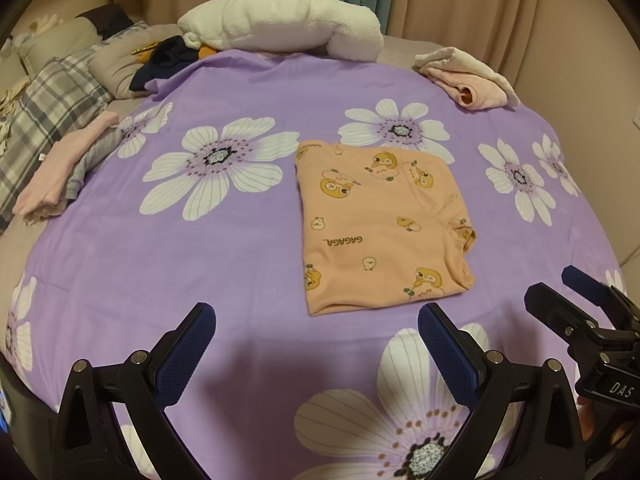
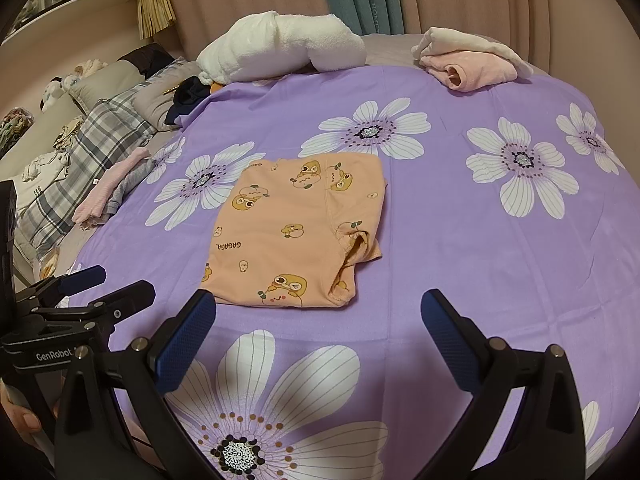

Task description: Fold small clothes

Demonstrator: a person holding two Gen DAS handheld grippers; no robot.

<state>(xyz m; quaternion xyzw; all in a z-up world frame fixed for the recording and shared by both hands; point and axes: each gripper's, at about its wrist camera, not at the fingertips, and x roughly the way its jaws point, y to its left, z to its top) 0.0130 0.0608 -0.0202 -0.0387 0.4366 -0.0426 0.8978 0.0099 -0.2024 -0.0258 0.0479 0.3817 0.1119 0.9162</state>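
A small peach shirt (image 1: 376, 224) with cartoon prints lies folded into a rough rectangle on the purple flowered sheet (image 1: 180, 260); it also shows in the right wrist view (image 2: 296, 232). My left gripper (image 1: 316, 320) is open and empty, just short of the shirt's near edge. My right gripper (image 2: 318, 306) is open and empty, its left fingertip close to the shirt's near left corner. The right gripper shows at the right edge of the left wrist view (image 1: 560, 284), and the left gripper at the left of the right wrist view (image 2: 116, 284).
A pink and cream garment (image 1: 468, 76) lies bunched at the far right. A white fluffy blanket (image 1: 280, 20) sits at the far edge. Pink and grey folded clothes (image 1: 64, 168) lie at the left by a plaid pillow (image 1: 44, 104). Curtains hang behind.
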